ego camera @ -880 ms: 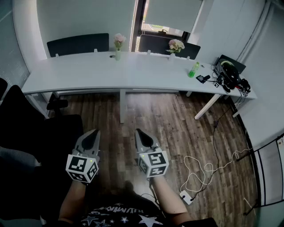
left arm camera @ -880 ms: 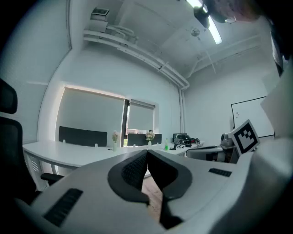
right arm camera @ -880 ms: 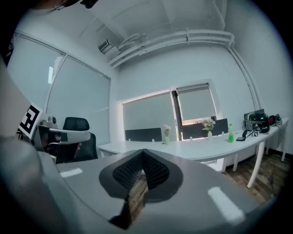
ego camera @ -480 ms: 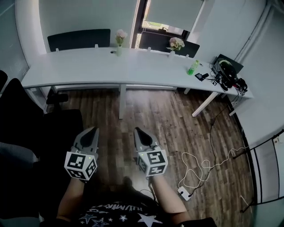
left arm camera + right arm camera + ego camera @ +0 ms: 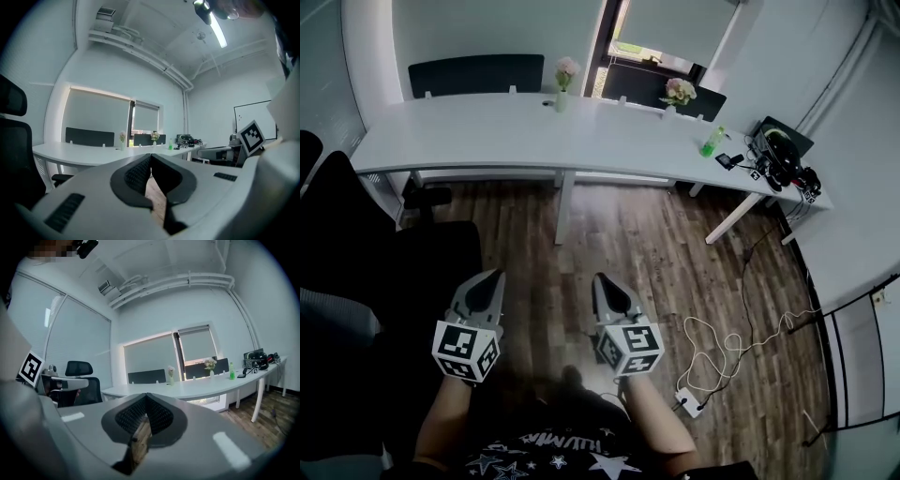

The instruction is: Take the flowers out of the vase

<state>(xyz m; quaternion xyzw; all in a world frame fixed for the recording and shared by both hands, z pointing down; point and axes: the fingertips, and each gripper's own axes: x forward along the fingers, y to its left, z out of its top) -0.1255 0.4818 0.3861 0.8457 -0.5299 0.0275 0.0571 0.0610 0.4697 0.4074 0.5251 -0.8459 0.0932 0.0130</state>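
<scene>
Pink flowers (image 5: 567,67) stand in a slim vase (image 5: 562,98) at the white surface's (image 5: 487,131) far edge, well apart from the left gripper (image 5: 492,279) and right gripper (image 5: 600,281), both with fingers (image 5: 135,174) pressed together empty; arriving unopened could knock the vase over.

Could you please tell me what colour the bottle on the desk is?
Bright green; the bottle shows best in the head view.
</scene>
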